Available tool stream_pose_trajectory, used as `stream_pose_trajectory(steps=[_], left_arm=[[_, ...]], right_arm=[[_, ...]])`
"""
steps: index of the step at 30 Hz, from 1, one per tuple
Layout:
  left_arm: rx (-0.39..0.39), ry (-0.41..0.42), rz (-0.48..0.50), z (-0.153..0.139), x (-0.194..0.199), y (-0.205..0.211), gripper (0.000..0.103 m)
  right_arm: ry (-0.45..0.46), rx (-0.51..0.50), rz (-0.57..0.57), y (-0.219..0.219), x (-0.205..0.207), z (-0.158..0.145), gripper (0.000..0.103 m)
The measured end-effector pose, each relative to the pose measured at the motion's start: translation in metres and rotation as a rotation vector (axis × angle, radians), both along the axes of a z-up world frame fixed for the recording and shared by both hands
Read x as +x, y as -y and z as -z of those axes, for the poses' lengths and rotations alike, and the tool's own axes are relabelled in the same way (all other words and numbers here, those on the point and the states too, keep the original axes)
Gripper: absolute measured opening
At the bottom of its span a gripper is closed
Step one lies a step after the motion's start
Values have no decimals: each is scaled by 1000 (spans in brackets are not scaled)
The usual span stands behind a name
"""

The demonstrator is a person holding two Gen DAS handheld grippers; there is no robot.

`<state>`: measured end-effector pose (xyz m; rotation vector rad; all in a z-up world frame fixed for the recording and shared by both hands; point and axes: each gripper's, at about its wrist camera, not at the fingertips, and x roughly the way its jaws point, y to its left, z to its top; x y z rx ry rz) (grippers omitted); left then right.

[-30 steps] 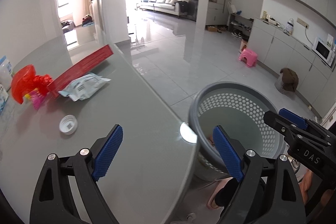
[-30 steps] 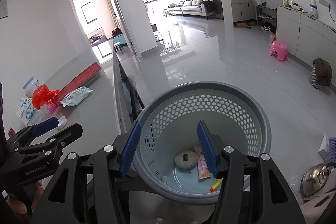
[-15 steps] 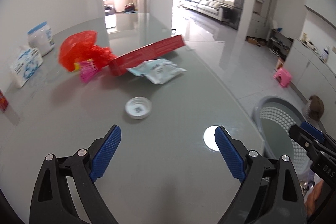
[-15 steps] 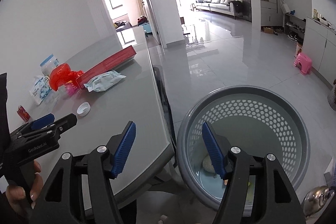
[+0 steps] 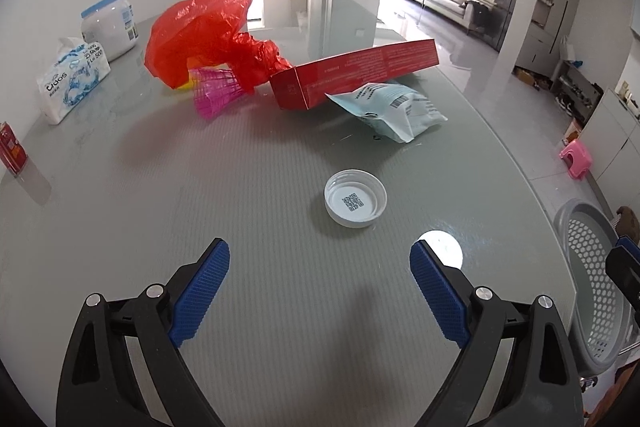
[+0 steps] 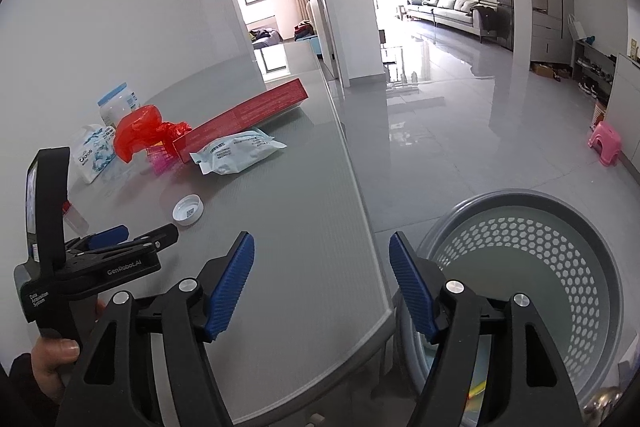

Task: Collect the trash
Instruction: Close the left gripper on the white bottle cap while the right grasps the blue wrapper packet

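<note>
The left gripper (image 5: 320,263) hovers spread wide and empty over the grey table (image 5: 120,227), a white lid (image 5: 355,197) lying just ahead of its tips; beyond sit a pale pouch (image 5: 394,109), red box (image 5: 352,77) and red bag (image 5: 208,35); the right gripper (image 6: 322,281), likewise spread and empty, straddles the table edge beside the basket (image 6: 560,267).

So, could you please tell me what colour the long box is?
Red box; the left wrist view shows it best.

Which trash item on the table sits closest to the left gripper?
The white bottle cap, lying open side up just ahead of the open left gripper. The pale blue pouch, red box and red plastic bag lie farther back.
</note>
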<state>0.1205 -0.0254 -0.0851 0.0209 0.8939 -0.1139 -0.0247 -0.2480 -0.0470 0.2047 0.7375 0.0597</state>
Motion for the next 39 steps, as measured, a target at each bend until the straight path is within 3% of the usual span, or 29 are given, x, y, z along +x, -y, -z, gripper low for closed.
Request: stream_pose_trajectory(steps=[10, 17, 20, 24, 25, 31, 39], left_arm=[[26, -46, 1, 10, 32, 12, 90], [27, -61, 15, 12, 43, 16, 77], [36, -50, 25, 10, 43, 19, 67], [36, -35, 47, 7, 38, 23, 41], [35, -33, 52, 6, 37, 24, 39], [10, -16, 53, -1, 33, 12, 39], [67, 66, -24, -14, 24, -37, 39]], right_arm=[[-27, 37, -25, -3, 23, 11, 68], [-54, 62, -16, 3, 31, 19, 68], [-61, 64, -17, 3, 33, 21, 68], [-65, 58, -23, -1, 35, 21, 68], [-66, 57, -24, -2, 35, 21, 68], [-65, 43, -38, -13, 42, 17, 68], [-53, -5, -99, -52, 66, 10, 68]])
